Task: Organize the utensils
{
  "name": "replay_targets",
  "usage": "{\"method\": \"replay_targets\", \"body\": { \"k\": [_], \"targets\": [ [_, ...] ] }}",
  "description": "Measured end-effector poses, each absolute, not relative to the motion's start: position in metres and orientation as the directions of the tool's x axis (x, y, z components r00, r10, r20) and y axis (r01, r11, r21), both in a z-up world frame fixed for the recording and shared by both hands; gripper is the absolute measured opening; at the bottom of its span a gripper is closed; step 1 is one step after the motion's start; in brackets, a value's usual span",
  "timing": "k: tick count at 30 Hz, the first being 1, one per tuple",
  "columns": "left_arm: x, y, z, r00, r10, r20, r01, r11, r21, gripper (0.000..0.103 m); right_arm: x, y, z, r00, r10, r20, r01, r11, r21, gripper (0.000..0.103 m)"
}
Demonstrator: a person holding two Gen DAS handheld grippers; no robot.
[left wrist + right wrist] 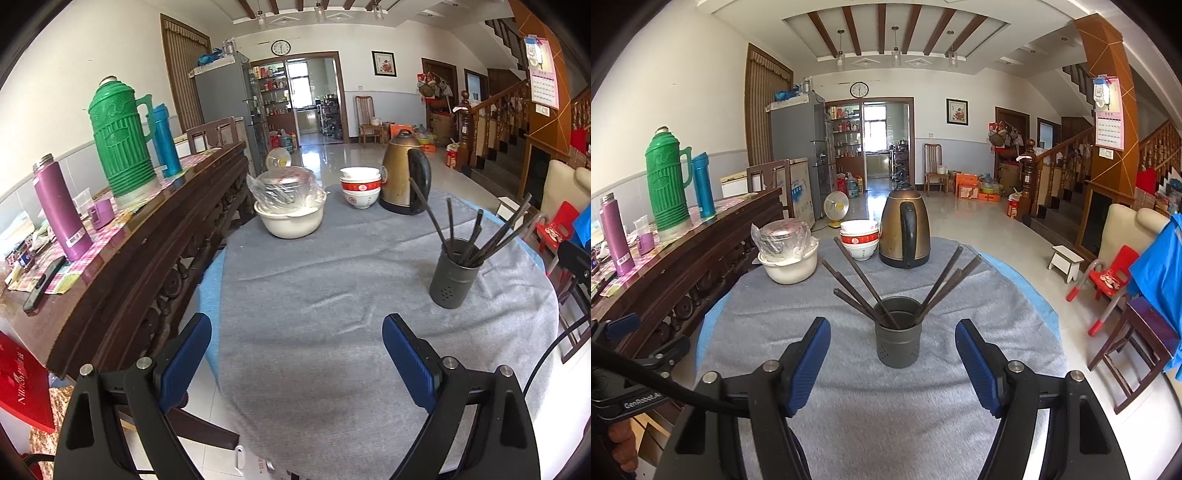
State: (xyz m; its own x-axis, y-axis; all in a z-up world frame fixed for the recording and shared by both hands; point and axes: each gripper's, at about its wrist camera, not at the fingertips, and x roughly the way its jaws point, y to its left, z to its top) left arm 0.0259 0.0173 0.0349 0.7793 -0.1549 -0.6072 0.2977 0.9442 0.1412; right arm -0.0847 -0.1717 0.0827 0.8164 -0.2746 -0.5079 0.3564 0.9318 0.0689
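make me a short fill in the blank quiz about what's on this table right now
1. The chopsticks stand in a dark ____ on the grey cloth.
2. The stacked bowls sit right beside the brass-coloured ____.
3. Both the left tongs and the right tongs are ____, with nothing between them.

Missing words: holder; kettle; open

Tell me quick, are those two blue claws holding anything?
Left gripper: open, holding nothing.
Right gripper: open, holding nothing.
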Motion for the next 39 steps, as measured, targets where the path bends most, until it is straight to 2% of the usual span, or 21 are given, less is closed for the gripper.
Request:
{"method": "replay_targets", "body": {
  "k": [8,18,26,39],
  "targets": [
    [0.027,0.012,0.045,0.8,-0.103,-0.591,0.27,0.942,0.201,0.094,-0.076,-0.19,0.075,0.803,-0.266,-0.534,0.362,0.928,0.082,0.074],
    [0.023,-0.028,0.058,0.814,-0.096,-0.572,0.289,0.922,0.258,0.094,-0.087,-0.23,0.063,0.8,-0.25,-0.546,0.383,0.913,0.142,0.074],
    [0.021,-0.05,0.074,0.838,-0.079,-0.54,0.267,0.922,0.28,0.094,-0.098,-0.254,0.07,0.831,-0.224,-0.509,0.366,0.91,0.197,0.074],
    [0.017,-0.06,0.078,0.837,-0.072,-0.543,0.274,0.914,0.301,0.094,-0.099,-0.253,0.07,0.862,-0.182,-0.473,0.33,0.909,0.253,0.074]
  ]
}}
